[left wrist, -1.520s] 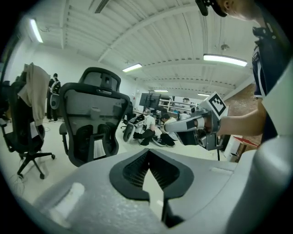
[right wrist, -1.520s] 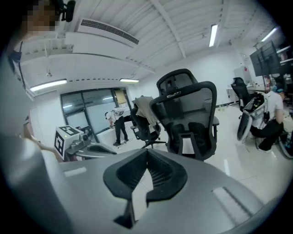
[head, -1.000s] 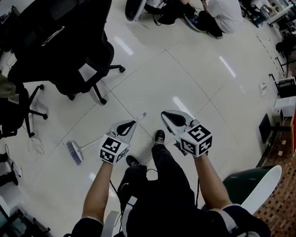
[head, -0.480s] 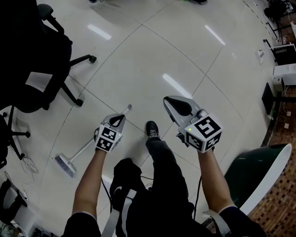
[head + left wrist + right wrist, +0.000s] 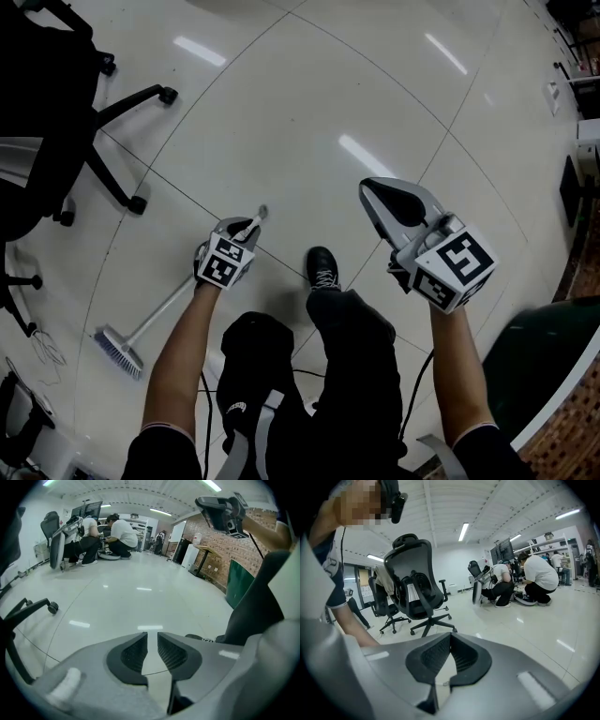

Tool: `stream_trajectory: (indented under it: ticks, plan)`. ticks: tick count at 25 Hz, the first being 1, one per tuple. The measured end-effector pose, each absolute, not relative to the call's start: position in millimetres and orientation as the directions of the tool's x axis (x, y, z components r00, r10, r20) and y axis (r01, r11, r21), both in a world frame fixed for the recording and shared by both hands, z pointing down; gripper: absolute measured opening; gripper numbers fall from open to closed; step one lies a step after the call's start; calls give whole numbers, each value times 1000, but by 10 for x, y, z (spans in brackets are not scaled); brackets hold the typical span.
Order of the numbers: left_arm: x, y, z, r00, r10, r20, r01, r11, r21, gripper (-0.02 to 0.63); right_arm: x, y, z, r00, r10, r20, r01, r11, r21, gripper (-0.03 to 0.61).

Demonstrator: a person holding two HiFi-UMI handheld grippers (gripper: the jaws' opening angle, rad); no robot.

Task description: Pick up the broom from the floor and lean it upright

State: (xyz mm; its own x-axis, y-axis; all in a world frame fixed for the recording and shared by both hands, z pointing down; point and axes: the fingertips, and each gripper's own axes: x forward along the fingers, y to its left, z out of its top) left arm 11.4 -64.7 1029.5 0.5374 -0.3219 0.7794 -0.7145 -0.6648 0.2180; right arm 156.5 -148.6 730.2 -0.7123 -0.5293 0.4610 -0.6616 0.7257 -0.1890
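Note:
The broom lies flat on the white floor in the head view, brush head at the lower left and the thin handle running up-right to its tip. My left gripper hangs low over the handle just short of that tip. Its jaws are opening, and in the left gripper view only floor shows in the gap of the left gripper; the broom is hidden there. My right gripper is held higher, to the right of the person's leg, fingertips together on nothing, as the right gripper view of it also shows.
Black office chairs stand at the left, one castor near the broom. A dark green tub is at the lower right. The person's shoe rests between the grippers. People crouch far off. Loose cables lie beside the brush.
Both grippers have sunk toward the floor as the person bent down. The left one dropped furthest, from above the mid-handle down to the handle's end. The broom has not moved.

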Motion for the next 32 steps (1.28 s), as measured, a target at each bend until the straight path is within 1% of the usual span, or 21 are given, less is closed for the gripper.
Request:
stream_trajectory:
  ticks: [3, 7, 11, 14, 25, 28, 32]
  plan:
    - [173, -681, 10693, 529, -298, 795, -708, -671, 219, 89, 1607, -1542, 7577, -718, -525, 457, -651, 739, -173, 6]
    - [166, -695, 11174, 517, -258, 816, -693, -686, 222, 91, 1537, -1586, 7929, -726, -510, 462, -630, 762, -149, 6]
    - [124, -582, 11589, 484, -193, 854, -661, -720, 212, 134, 1501, -1558, 8156, -727, -504, 466, -624, 769, -142, 6]
    - [101, -552, 11802, 457, -173, 872, -653, -731, 197, 141, 1558, -1527, 8272, -720, -509, 471, -632, 762, -143, 6]
    - [67, -458, 12207, 386, -117, 915, -636, -752, 172, 140, 1757, -1437, 8565, -709, -511, 486, -655, 733, -186, 6]
    - [55, -481, 12242, 345, -142, 928, -653, -746, 129, 106, 1847, -1419, 8579, -702, -514, 493, -661, 727, -183, 6]
    - [36, -501, 12174, 333, -147, 932, -674, -728, 126, 97, 1877, -1420, 8541, -701, -516, 493, -663, 726, -183, 6]
